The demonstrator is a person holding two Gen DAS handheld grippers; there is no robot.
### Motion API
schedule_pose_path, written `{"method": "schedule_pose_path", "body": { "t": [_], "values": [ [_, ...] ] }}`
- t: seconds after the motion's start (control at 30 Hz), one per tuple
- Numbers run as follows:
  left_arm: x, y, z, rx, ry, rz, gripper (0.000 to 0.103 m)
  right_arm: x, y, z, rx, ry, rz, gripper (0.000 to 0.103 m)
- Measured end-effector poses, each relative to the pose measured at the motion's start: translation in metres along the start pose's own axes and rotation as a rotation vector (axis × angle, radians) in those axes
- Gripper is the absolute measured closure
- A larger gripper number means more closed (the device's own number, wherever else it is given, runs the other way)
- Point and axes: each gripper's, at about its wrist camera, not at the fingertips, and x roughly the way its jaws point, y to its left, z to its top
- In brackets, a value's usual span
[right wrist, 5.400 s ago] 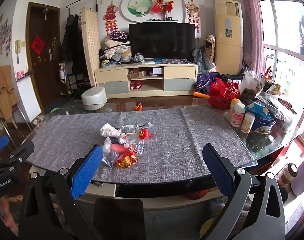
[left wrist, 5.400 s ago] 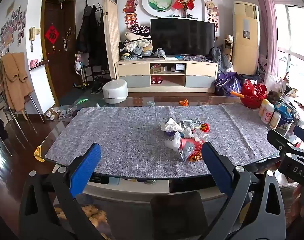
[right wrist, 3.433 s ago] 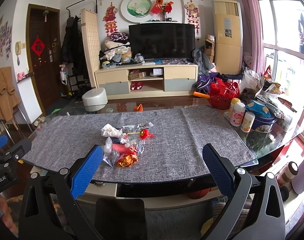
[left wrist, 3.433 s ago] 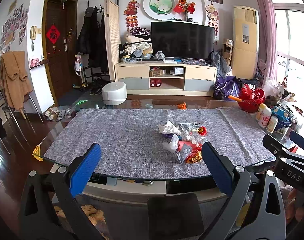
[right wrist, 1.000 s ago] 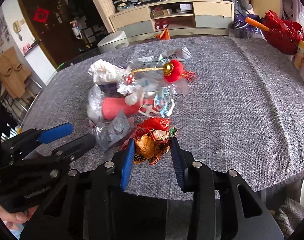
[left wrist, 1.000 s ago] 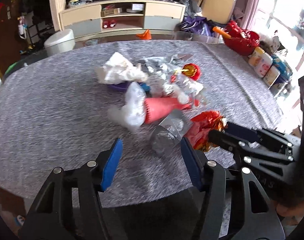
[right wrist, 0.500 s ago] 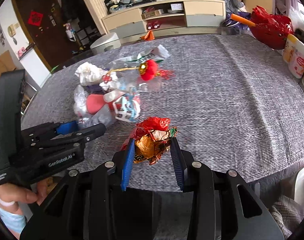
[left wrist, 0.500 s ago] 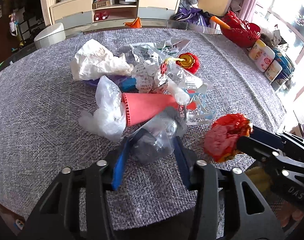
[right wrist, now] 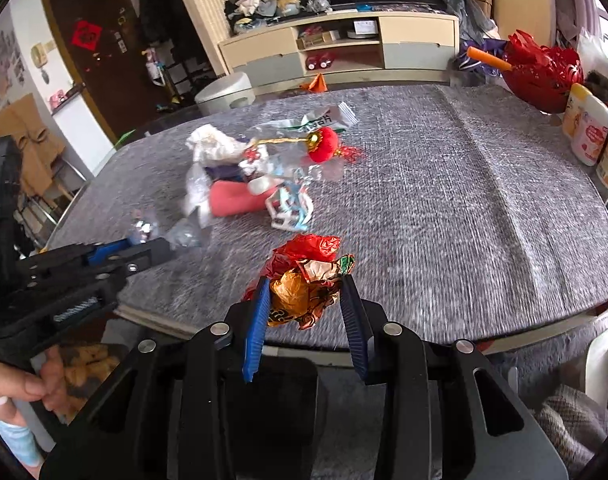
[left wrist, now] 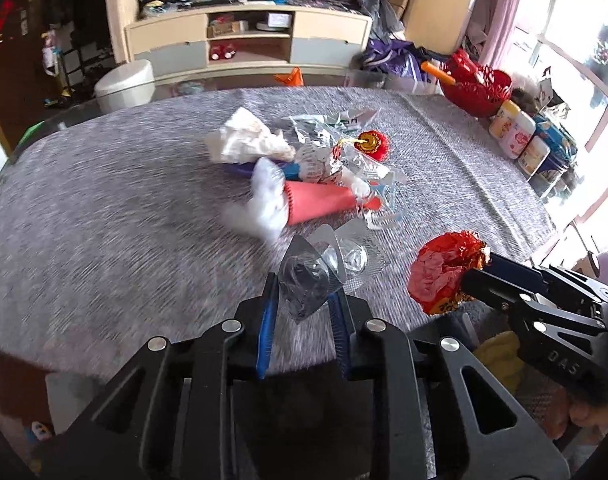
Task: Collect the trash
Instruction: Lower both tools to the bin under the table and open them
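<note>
A pile of trash lies mid-table on the grey cloth (left wrist: 103,216): a white tissue wad (left wrist: 243,142), a pink cone (left wrist: 324,202), a red pompom ornament (left wrist: 372,144) and clear wrappers. My left gripper (left wrist: 304,292) is shut on a clear plastic wrapper (left wrist: 312,272), lifted near the table's front edge. My right gripper (right wrist: 306,292) is shut on a crumpled red and gold foil wrapper (right wrist: 308,276), also held near the front edge. The foil (left wrist: 444,272) shows in the left wrist view too.
Bottles and a blue tin (left wrist: 524,144) stand at the table's right edge, with a red basket (left wrist: 474,84) behind them. A white stool (left wrist: 123,84) and a TV cabinet (left wrist: 247,46) lie beyond the table. A chair with a brown coat (right wrist: 27,144) stands left.
Both grippers came in from wide open to the pile, closed on a wrapper each, and have drawn back from the pile with them lifted.
</note>
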Motion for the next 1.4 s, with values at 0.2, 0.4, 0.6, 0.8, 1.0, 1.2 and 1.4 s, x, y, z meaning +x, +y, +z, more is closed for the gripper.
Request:
{"method": "schedule_pose_path", "body": {
  "t": [0.2, 0.4, 0.6, 0.8, 1.0, 1.2, 1.4],
  "values": [
    [-0.046, -0.003, -0.030, -0.015, -0.030, 0.016, 0.080, -0.025, 0.021, -0.023, -0.048, -0.007, 0.007, 0.067],
    [-0.052, 0.000, -0.077, -0.044, 0.015, -0.005, 0.080, -0.018, 0.029, -0.056, -0.052, 0.063, 0.039, 0.067],
    [-0.015, 0.004, -0.125, -0.095, 0.136, -0.031, 0.080, 0.014, 0.032, -0.092, -0.034, 0.178, 0.040, 0.067],
    [0.029, 0.014, -0.157, -0.130, 0.248, -0.057, 0.080, 0.054, 0.023, -0.118, 0.024, 0.278, 0.056, 0.067],
    [0.051, 0.021, -0.175, -0.150, 0.320, -0.060, 0.080, 0.075, 0.025, -0.126, 0.039, 0.322, 0.060, 0.064],
    [0.054, 0.022, -0.173, -0.144, 0.332, -0.041, 0.054, 0.079, 0.026, -0.124, 0.052, 0.326, 0.053, 0.045],
    [0.045, 0.021, -0.163, -0.151, 0.315, -0.037, 0.049, 0.055, 0.008, -0.102, 0.106, 0.243, 0.018, 0.042]
  ]
}}
